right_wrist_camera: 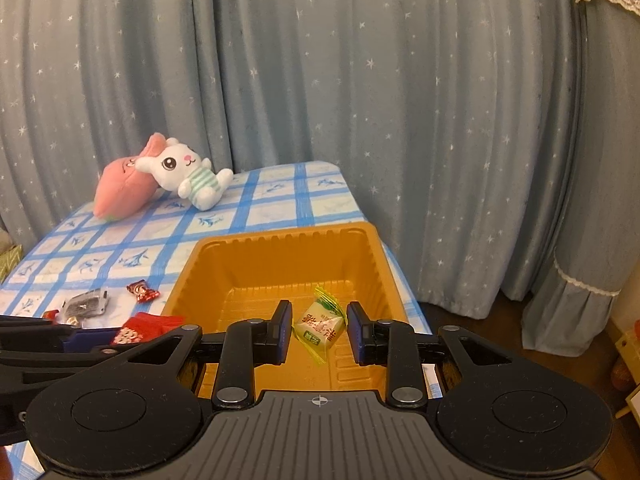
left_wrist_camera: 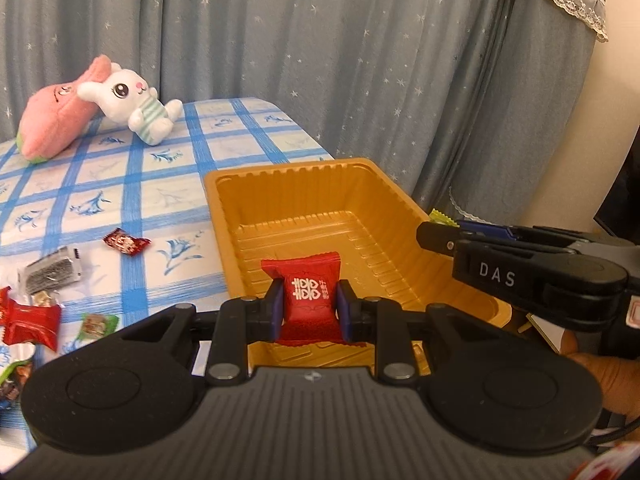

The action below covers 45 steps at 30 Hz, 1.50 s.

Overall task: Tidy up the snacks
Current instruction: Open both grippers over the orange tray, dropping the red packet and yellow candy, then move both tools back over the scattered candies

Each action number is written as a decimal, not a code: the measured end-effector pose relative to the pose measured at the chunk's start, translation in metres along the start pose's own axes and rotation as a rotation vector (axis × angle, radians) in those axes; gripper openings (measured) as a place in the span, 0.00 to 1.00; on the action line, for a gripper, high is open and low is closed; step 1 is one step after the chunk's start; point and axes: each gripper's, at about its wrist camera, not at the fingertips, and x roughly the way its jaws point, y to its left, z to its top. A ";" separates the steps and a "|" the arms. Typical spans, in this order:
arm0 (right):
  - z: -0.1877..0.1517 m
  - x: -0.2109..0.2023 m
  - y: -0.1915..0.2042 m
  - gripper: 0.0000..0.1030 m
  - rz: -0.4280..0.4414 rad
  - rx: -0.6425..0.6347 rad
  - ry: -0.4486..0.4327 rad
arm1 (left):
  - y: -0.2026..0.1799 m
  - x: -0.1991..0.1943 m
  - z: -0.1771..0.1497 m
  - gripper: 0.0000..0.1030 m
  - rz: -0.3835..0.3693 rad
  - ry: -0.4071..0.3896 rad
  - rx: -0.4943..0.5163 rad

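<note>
Over the gold tray (left_wrist_camera: 304, 184) at the bench's (left_wrist_camera: 132, 184) right end: left gripper (left_wrist_camera: 310, 306) clamps the red candy (left_wrist_camera: 310, 300) upright above the tray's near wall. Right gripper (right_wrist_camera: 318, 328) pinches the green-yellow candy (right_wrist_camera: 320, 326) between its pads, above the tray floor. Loose wrapped snacks (left_wrist_camera: 126, 242) lie left of the tray; plush toys (left_wrist_camera: 132, 108) beyond it.

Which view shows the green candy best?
The right wrist view: the green candy sits between that claw's fingers over the gold tray, its printed face readable. The left wrist view shows only a corner sticking out past the right claw.
</note>
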 end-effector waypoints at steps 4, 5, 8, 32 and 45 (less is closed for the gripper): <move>0.000 0.002 -0.003 0.29 -0.003 0.012 0.007 | -0.003 0.006 -0.002 0.25 -0.010 -0.001 0.005; 0.000 0.002 -0.003 0.29 -0.005 0.012 0.007 | -0.004 0.007 -0.003 0.30 -0.010 -0.005 0.010; -0.001 0.003 -0.004 0.29 -0.003 0.016 0.014 | -0.003 0.006 -0.003 0.33 -0.007 -0.010 0.017; -0.004 0.007 0.015 0.66 0.040 -0.003 0.031 | 0.036 -0.022 -0.011 0.38 0.081 -0.031 -0.010; -0.005 0.006 0.022 0.66 0.045 -0.012 0.043 | 0.042 -0.031 -0.013 0.45 0.092 -0.028 -0.011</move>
